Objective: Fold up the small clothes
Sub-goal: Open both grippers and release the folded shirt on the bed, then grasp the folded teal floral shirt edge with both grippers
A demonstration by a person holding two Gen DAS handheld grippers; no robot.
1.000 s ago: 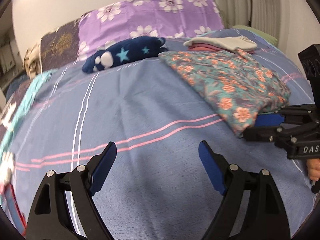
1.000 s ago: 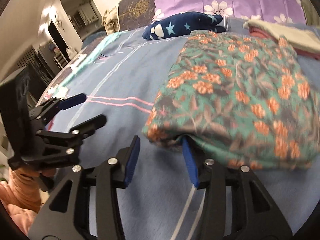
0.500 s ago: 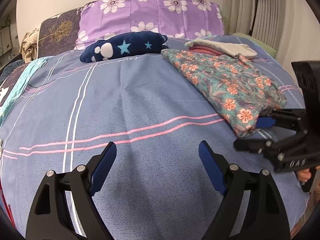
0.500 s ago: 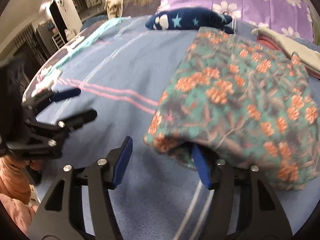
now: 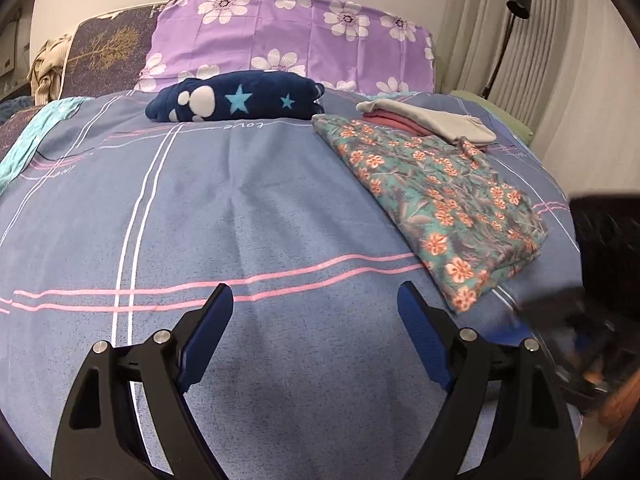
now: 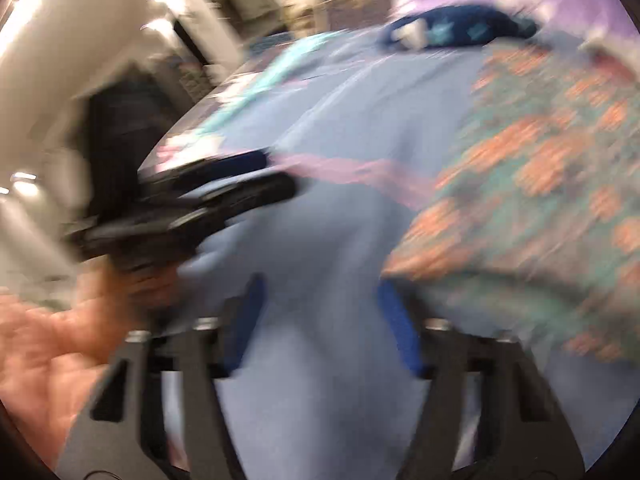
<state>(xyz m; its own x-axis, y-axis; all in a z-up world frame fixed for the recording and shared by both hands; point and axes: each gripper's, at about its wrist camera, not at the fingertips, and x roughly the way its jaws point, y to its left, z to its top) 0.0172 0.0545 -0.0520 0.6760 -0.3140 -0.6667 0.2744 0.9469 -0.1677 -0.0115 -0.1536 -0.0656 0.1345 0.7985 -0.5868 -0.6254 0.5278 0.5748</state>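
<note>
Several things lie at the far end of the bed [image 5: 248, 216]: a dark blue blanket with stars [image 5: 236, 98] rests before the purple flowered pillow [image 5: 292, 40], and a small pile of folded clothes [image 5: 428, 122], grey on pink, sits at the right, touching the far edge of the floral garment [image 5: 436, 196]. A black lamp [image 5: 506, 32] stands beside the curtain [image 5: 560, 60].

The left gripper [image 5: 314, 316] has its jaws wide apart above the bare blue sheet, holding nothing and touching nothing. The right gripper [image 6: 320, 316] is strongly blurred; its blue pads stand apart with only sheet between them, and the right pad is just beside the near corner of the garment [image 6: 540, 184].

The floral garment is folded into a long flat rectangle, teal with orange flowers, lying on the right side of the bed.
</note>
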